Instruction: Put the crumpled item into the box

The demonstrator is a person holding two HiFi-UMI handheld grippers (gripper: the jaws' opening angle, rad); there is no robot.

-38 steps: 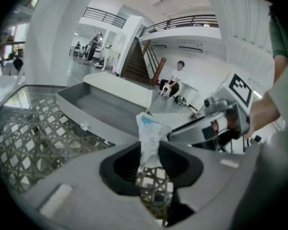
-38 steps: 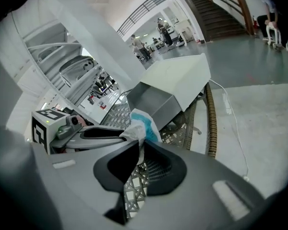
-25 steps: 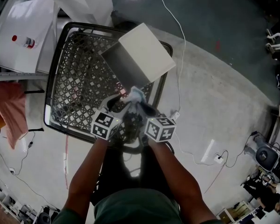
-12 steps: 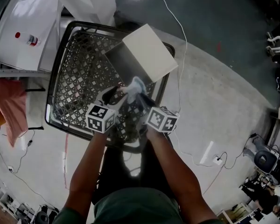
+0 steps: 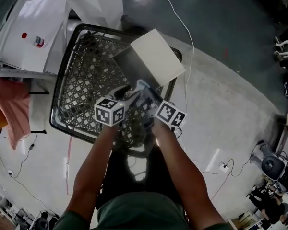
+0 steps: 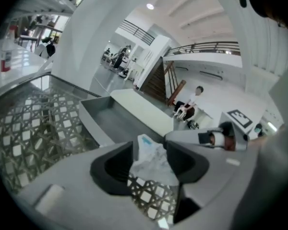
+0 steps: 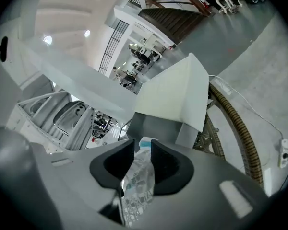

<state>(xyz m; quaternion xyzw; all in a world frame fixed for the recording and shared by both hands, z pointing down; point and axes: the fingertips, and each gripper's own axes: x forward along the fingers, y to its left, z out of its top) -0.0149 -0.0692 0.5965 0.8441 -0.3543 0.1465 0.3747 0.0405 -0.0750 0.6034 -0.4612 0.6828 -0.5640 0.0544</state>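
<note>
You hold the wrapper (image 5: 142,86) from both sides, just at the open mouth of the box (image 5: 156,56), which lies tilted in the cart (image 5: 84,83). Your left gripper (image 5: 127,94) spans it widely. Your right gripper (image 5: 151,96) spans it narrowly, pads touching it as far as I can tell. Both jaws have just been opening. A white table (image 5: 31,30) stands beside the cart.

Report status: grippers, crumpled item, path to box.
Grippers: left gripper and right gripper both on crumpled item, jaws just been opening. Item held over basket at near edge of box, not in. Nothing in the way.
</note>
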